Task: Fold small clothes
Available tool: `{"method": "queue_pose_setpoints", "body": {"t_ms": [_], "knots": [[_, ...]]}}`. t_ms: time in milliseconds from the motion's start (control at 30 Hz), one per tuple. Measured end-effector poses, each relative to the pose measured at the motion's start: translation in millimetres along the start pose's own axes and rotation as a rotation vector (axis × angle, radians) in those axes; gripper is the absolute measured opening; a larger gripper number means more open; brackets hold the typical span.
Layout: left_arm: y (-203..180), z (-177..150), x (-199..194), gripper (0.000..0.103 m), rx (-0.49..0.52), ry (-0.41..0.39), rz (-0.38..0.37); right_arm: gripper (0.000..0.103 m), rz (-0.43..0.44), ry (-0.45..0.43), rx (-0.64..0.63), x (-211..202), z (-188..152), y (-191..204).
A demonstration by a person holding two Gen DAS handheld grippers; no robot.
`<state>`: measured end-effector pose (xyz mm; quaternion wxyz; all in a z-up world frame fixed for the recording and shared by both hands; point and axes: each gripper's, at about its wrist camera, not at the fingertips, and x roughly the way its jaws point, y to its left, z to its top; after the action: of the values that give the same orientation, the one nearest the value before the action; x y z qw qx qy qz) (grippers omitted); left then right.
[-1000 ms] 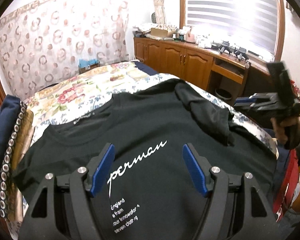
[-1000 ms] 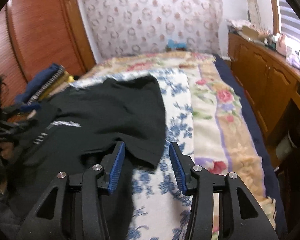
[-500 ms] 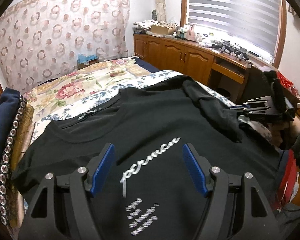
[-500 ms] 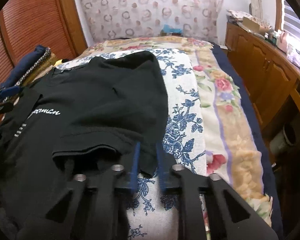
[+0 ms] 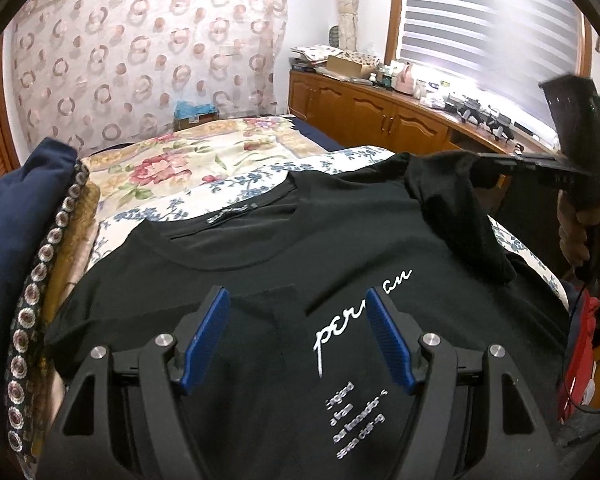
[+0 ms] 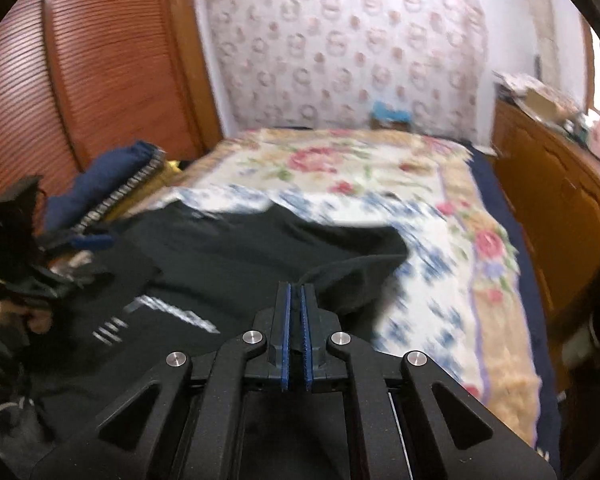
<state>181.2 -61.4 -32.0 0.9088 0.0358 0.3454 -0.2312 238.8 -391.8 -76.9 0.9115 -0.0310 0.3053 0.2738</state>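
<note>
Sleeve lifted since before | right gripper clamps it | left gripper wide | T-shirt collar faces headboard

The T-shirt lies spread on the bed, collar toward the headboard wall. Left of the T-shirt, a pile of folded clothes sits at the bed's edge. Right of the T-shirt, beyond the bed, a cabinet runs under the window. A small box stands behind the T-shirt at the bed's head.

One black T-shirt lies on one bed. Two grippers show: the left gripper and the right gripper.
</note>
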Motion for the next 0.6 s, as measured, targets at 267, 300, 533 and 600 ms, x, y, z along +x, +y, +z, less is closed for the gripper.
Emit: {"method": "queue_pose_setpoints", "body": {"t_ms": [267, 300, 533, 600], "knots": [[9, -9, -4, 0.071, -0.028, 0.007, 0.023, 0.002, 0.112, 0.055, -0.106, 56, 26, 49], [9, -10, -4, 0.071, -0.029, 0.010, 0.026, 0.002, 0.115, 0.067, -0.111, 63, 26, 52], [10, -12, -1, 0.071, -0.028, 0.031, 0.026, 0.032, 0.072, 0.091, -0.081, 69, 18, 35], [7, -10, 0, 0.071, -0.019, 0.036, 0.021, 0.035, 0.051, 0.089, -0.070, 63, 14, 28]]}}
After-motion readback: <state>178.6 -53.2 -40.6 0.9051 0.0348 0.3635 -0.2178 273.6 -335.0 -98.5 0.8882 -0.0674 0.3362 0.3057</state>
